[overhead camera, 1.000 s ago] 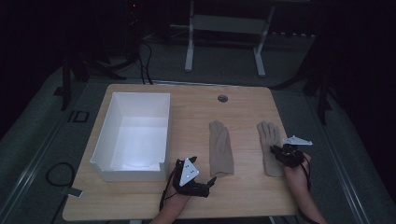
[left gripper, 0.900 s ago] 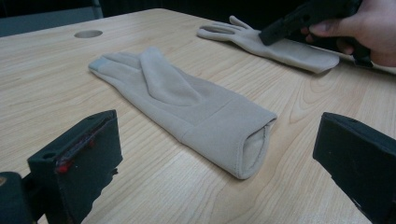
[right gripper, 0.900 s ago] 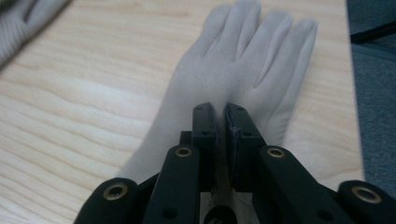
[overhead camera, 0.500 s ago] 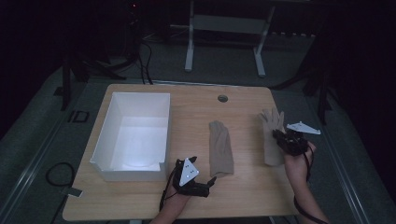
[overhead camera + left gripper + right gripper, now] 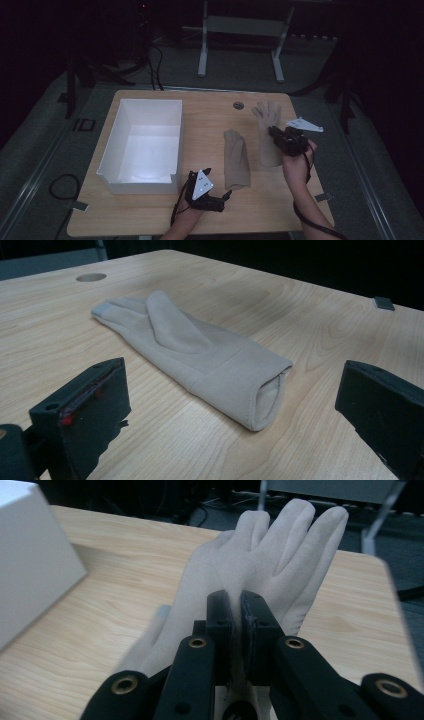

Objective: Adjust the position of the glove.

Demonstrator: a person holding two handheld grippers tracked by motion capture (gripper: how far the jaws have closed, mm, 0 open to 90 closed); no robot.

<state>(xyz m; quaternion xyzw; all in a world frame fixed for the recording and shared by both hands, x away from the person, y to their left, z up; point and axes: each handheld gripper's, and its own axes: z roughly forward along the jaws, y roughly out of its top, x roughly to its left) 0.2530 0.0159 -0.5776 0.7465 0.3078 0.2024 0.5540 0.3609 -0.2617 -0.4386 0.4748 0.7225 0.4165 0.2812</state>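
Observation:
Two beige gloves are in play. One glove (image 5: 236, 159) (image 5: 200, 352) lies flat on the wooden table (image 5: 210, 120), cuff toward me. My left gripper (image 5: 222, 197) (image 5: 235, 390) rests just short of that cuff, open, one jaw on either side of it without touching. My right gripper (image 5: 277, 134) (image 5: 237, 605) is shut on the palm of the other glove (image 5: 266, 119) (image 5: 270, 550). That glove is raised over the right side of the table, fingers spread toward the far edge.
A white open box (image 5: 107, 150) stands on the left half of the table; its corner (image 5: 35, 560) shows in the right gripper view. A round cable hole (image 5: 238, 105) (image 5: 91, 277) sits near the far edge. A metal frame (image 5: 240, 30) stands beyond the table.
My right gripper has lifted its glove off the table and carried it toward the far edge. The left gripper and the flat glove have stayed put.

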